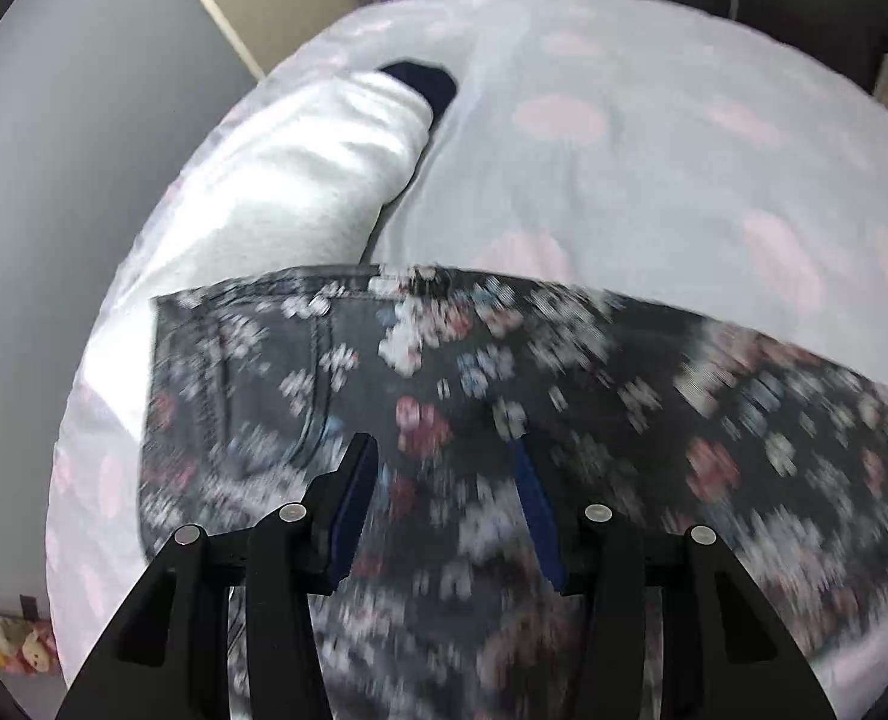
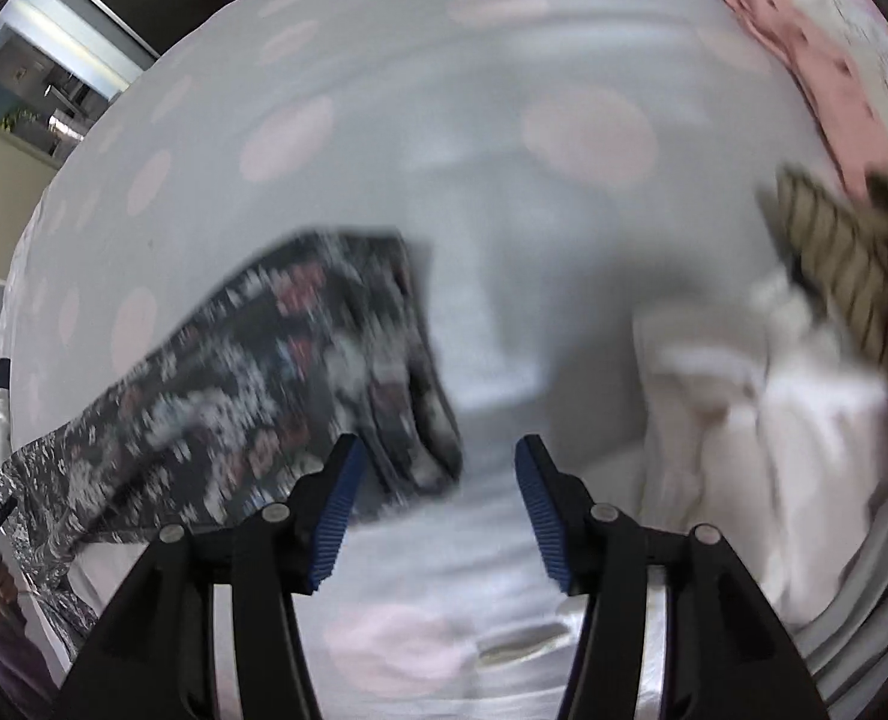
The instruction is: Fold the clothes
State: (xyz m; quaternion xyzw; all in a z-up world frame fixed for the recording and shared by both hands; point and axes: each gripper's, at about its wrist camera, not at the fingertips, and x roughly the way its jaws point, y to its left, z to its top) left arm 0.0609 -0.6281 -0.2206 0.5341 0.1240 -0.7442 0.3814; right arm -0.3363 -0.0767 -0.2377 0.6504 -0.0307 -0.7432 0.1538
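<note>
A dark garment with a small flower print (image 1: 564, 390) lies spread across a white bedsheet with pink dots (image 1: 654, 180). My left gripper (image 1: 441, 456) hovers right over it, its blue pads apart, the cloth showing under and between them. In the right wrist view the same flowered garment (image 2: 252, 372) runs from the lower left to one end just beyond the left finger. My right gripper (image 2: 438, 456) stands open over the bare sheet (image 2: 504, 210) with nothing between its fingers. Both views are blurred.
A folded white garment (image 1: 300, 180) with a navy cuff (image 1: 420, 84) lies beyond the flowered one. A heap of white clothes (image 2: 774, 408), a striped piece (image 2: 834, 252) and a pink blanket (image 2: 804, 30) lie at right. The bed's edge meets a grey wall (image 1: 84, 150).
</note>
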